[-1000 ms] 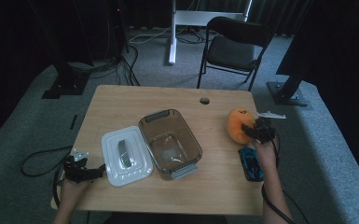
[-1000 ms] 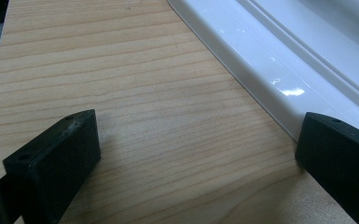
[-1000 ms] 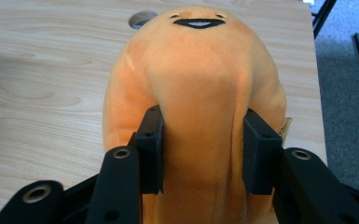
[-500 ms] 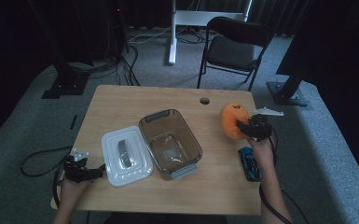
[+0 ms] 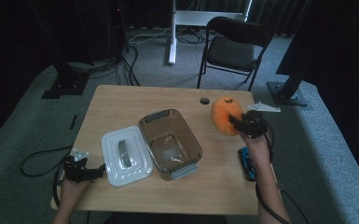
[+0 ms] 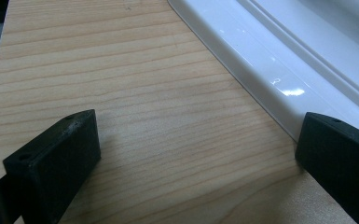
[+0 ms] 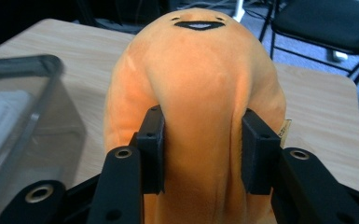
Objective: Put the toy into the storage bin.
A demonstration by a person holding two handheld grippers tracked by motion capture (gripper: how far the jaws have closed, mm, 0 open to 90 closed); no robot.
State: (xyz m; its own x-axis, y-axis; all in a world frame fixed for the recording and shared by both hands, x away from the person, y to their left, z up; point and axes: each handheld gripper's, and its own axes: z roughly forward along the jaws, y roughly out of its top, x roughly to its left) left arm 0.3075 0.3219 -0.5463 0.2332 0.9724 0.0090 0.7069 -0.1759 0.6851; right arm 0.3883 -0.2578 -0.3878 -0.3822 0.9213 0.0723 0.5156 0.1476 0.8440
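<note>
A: Two grippers over one wooden table [image 5: 121,100]. What is biggest on it?

B: The clear brown container [image 5: 170,143], open, near the middle. Touching its left side lies the white lid [image 5: 126,156], flat on the wood.

A: And the orange plush toy [image 5: 224,115]?

B: Right of the container, near the table's far right corner and the small hole [image 5: 204,100] in the top. The right gripper [image 5: 237,123] is clamped on it: in the right gripper view both black jaws press dents into the soft body [image 7: 200,107], its stitched face turned away from the camera. It looks lifted off the wood, though I can't be sure from above.

A: The left gripper [image 5: 95,171]?

B: At the near left edge, jaws spread apart with bare wood between them; one jaw sits at the lid's rim [image 6: 261,70].

A: Anything smaller?

B: A blue object [image 5: 247,161] near the right forearm, too blurred to name.
</note>
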